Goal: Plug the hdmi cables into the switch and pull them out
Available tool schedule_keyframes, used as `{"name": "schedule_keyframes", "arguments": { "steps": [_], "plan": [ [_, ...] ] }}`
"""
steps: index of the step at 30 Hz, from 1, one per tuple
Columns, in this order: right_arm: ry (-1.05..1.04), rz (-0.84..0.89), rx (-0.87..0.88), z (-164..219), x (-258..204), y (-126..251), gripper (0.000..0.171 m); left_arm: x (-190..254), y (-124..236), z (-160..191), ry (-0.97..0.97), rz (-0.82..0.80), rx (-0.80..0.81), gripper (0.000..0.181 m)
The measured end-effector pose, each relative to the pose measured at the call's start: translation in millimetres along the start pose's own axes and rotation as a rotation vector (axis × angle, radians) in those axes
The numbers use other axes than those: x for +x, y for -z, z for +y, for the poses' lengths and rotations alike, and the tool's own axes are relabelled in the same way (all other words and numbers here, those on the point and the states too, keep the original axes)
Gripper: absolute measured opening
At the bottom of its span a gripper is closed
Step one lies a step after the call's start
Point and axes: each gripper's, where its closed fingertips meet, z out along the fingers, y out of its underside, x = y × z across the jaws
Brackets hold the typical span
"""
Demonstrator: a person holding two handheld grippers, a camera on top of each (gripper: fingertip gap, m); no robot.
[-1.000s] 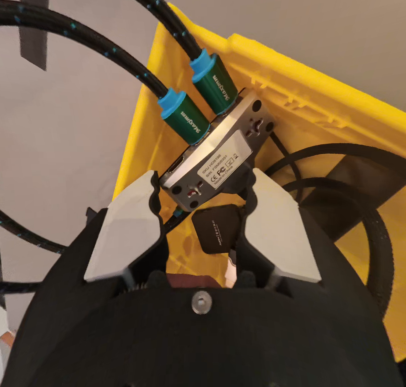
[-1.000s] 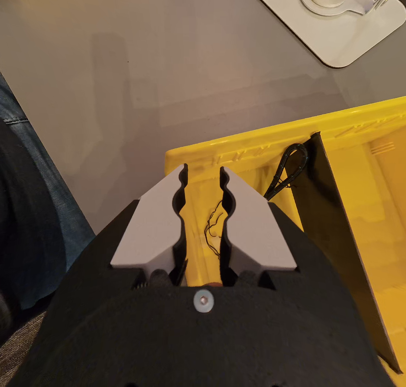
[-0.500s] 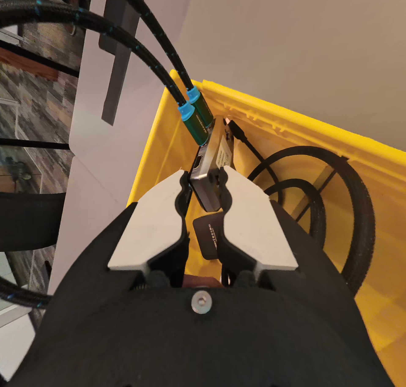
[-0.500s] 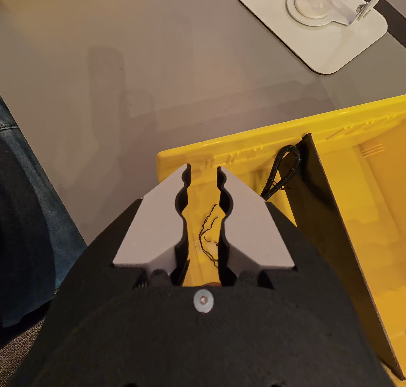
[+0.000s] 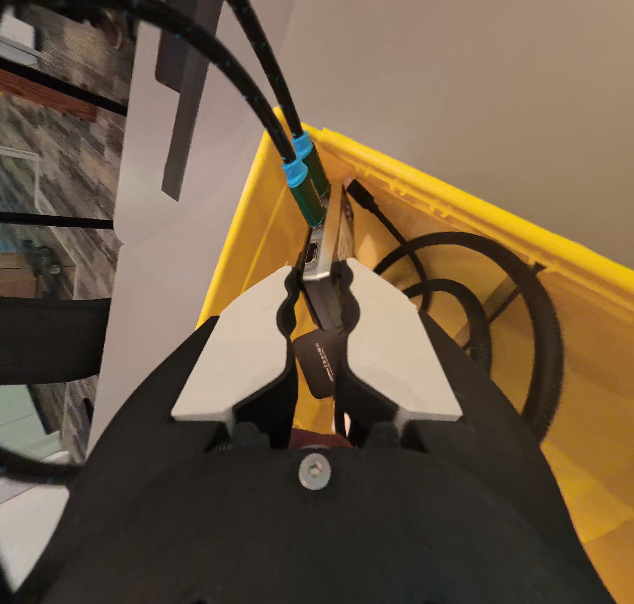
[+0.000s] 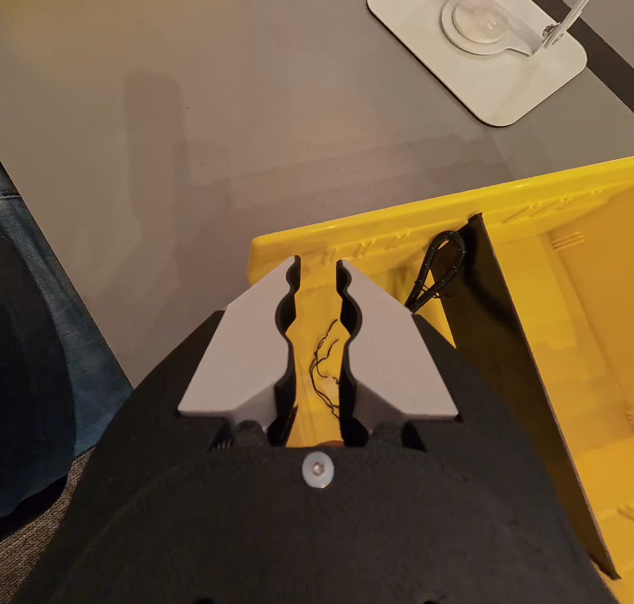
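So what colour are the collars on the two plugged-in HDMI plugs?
Light blue collars on dark green plug bodies, clearest in the left wrist view.

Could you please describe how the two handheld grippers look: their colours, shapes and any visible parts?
Both look alike. The left gripper and the right gripper each have a wide matte black body, rounded toward the camera, with a silver hex screw at its centre. Each has two light grey wedge-shaped fingers lined with wavy black pads. No cables or markings show on them.
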Motion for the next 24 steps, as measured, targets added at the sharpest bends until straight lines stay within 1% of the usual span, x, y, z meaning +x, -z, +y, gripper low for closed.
{"name": "schedule_keyframes", "arguments": {
  "steps": [3, 5, 12, 15, 21, 24],
  "plan": [
    [0.007, 0.009, 0.010, -2.3, 1.7, 5.4, 0.018, 1.6, 8.2, -1.0, -0.012, -0.048, 0.013, 0.020],
    [0.015, 0.023, 0.017, -4.3, 3.1, 9.5, 0.017, -5.3, 17.3, -4.9, -0.014, -0.116, 0.033, 0.020],
    [0.047, 0.072, 0.051, -15.0, 5.1, 19.7, 0.020, -33.1, 64.0, -25.4, -0.028, -0.285, 0.107, 0.019],
    [0.059, 0.088, 0.075, -22.5, 5.3, 22.2, 0.023, -37.8, 82.4, -35.3, -0.057, -0.347, 0.128, 0.019],
    [0.086, 0.158, 0.189, -53.3, 11.0, 39.3, 0.027, -47.4, 122.2, -62.4, -0.076, -0.484, 0.198, 0.019],
    [0.115, 0.189, 0.228, -68.8, 11.4, 49.4, 0.027, -57.7, 148.3, -78.3, -0.054, -0.548, 0.266, 0.019]
  ]
}}
